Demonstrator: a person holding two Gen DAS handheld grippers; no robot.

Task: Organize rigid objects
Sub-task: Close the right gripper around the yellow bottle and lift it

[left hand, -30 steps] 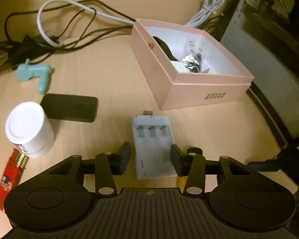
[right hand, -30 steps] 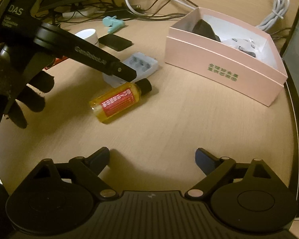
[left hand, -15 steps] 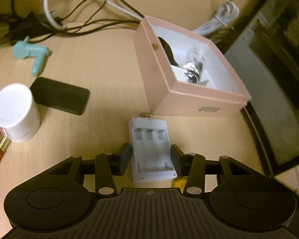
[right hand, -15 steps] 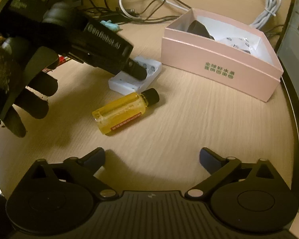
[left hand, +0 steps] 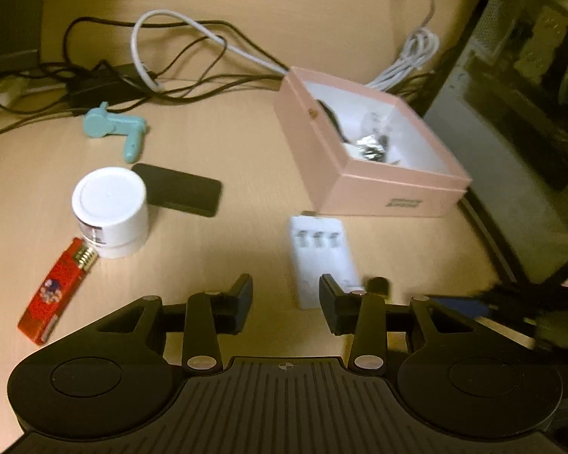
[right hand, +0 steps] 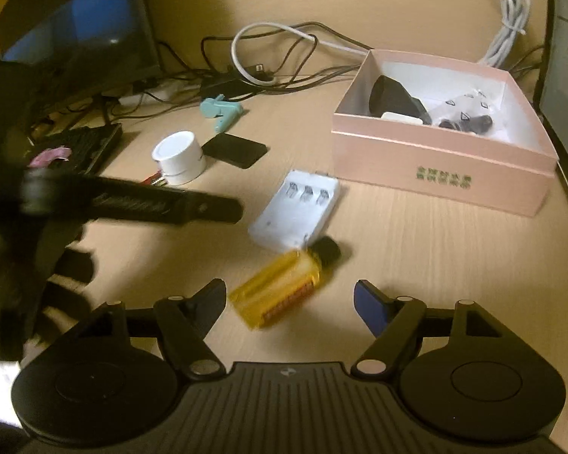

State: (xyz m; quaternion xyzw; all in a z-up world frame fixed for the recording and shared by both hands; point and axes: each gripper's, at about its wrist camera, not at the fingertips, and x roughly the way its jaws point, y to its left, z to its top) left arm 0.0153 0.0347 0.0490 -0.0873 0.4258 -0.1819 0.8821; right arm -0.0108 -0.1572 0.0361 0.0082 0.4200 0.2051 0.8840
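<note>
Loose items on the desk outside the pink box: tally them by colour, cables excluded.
White: 2, battery charger and round jar
Teal: 1, small tool
Black: 1, flat case
Red: 1, lighter
Yellow: 1, bottle
Total: 6

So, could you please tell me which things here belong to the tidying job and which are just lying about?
Job: pink box, white battery charger, yellow bottle, white jar, black case, teal tool, red lighter.

Lying about: cables, monitor.
</note>
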